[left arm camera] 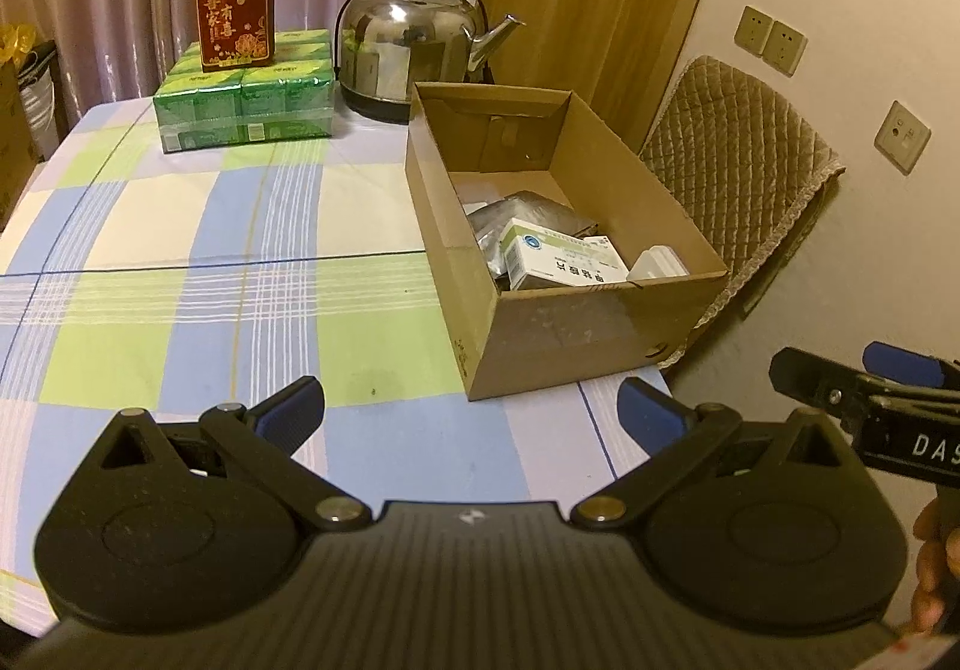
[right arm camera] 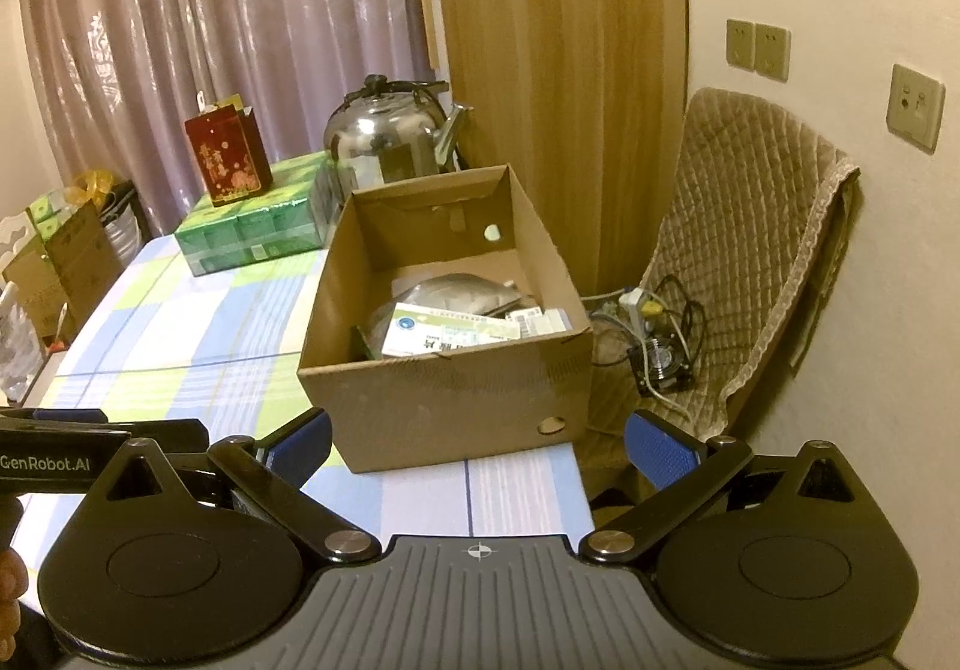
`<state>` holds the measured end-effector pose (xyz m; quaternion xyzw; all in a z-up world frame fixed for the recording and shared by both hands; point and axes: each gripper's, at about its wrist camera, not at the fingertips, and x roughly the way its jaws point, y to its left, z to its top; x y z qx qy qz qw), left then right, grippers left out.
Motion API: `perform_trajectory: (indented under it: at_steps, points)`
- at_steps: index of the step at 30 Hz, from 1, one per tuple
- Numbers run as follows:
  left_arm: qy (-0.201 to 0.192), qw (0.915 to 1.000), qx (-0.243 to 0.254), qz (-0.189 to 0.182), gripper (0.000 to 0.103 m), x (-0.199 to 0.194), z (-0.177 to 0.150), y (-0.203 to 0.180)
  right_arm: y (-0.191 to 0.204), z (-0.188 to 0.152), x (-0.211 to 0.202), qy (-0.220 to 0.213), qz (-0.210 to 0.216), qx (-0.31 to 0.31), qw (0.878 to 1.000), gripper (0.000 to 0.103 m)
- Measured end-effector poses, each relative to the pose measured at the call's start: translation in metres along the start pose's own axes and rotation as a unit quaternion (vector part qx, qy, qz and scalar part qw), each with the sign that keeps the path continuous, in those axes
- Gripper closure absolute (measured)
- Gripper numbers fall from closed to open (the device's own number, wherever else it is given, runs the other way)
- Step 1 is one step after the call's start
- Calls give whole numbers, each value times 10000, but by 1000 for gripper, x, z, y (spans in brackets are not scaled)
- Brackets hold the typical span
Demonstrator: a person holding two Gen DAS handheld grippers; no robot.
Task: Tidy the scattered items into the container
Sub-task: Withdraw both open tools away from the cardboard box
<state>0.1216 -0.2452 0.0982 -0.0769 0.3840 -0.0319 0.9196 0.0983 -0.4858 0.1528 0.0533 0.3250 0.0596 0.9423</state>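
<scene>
An open cardboard box (left arm camera: pixel 558 331) (right arm camera: pixel 444 400) stands at the table's near right corner. Inside lie a white and green medicine box (left arm camera: pixel 561 256) (right arm camera: pixel 447 334), a silver foil pouch (left arm camera: pixel 531 211) (right arm camera: pixel 456 289) and other small white packs. My left gripper (left arm camera: pixel 471 418) hovers open over the checked tablecloth just in front of the box, nothing between its blue pads. My right gripper (right arm camera: pixel 477 445) is open too, empty, held before the box's front wall. The right gripper's body (left arm camera: pixel 870 406) shows at the right edge of the left wrist view.
A steel kettle (left arm camera: pixel 414 46) (right arm camera: pixel 390 136) stands behind the box. A green tissue pack (left arm camera: pixel 246 97) (right arm camera: pixel 258 226) with a red carton (left arm camera: pixel 234 16) (right arm camera: pixel 228 157) on top sits at the table's far side. A padded chair (right arm camera: pixel 750 262) holding a power strip and cables is right of the table.
</scene>
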Motion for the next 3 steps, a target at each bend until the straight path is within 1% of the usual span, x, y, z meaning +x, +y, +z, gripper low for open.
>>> perform_trajectory:
  at_steps: [3]
  points:
    - [-33, 10000, -21, -4, 1, 0, -2, 1, 0, 0, 0, 12, -9, -4, 10000, 2]
